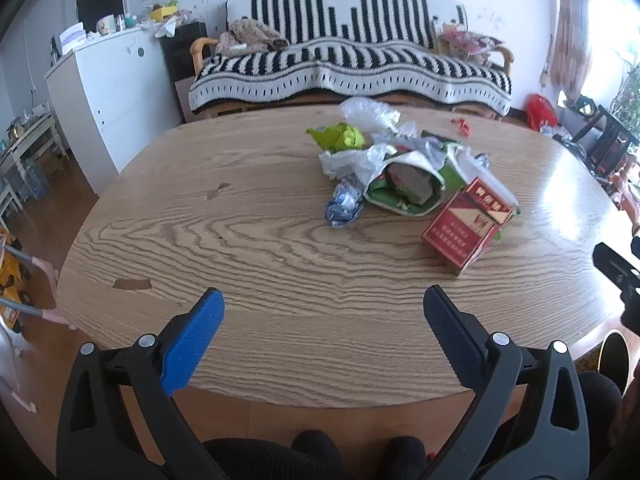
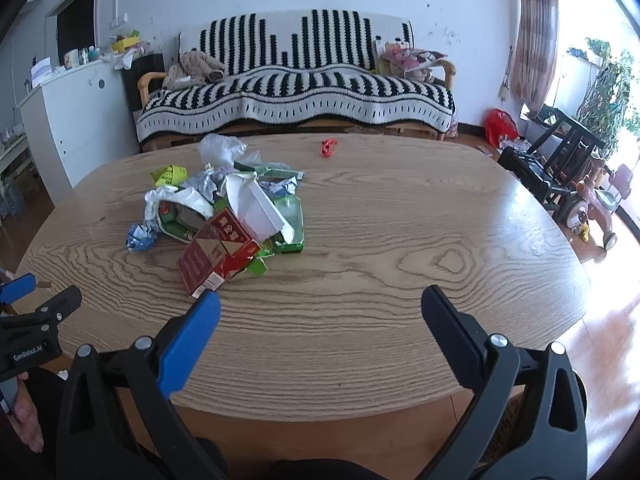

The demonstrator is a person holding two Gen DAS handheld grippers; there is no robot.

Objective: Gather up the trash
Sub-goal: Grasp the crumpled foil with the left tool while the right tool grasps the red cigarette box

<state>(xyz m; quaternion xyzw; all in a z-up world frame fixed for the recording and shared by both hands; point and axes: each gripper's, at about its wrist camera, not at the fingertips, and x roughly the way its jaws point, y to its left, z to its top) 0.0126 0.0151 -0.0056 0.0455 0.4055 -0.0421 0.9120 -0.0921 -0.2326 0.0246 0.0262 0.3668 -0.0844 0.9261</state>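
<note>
Both grippers' jaws wide apart, empty, trash pile [image 1: 404,176] well beyond them.

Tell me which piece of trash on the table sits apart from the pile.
The small red scrap, lying alone near the table's far edge toward the sofa; everything else is heaped together around the red carton.

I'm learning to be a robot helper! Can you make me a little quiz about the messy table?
1. True or false: both grippers, left and right, have open, empty jaws.
2. Which trash lies nearest the grippers? A) red carton B) red scrap C) clear plastic bag
3. Fill in: the crumpled blue wrapper lies at the pile's ____ edge, seen from the right wrist.

Key: 1 true; 2 A; 3 left.
</note>
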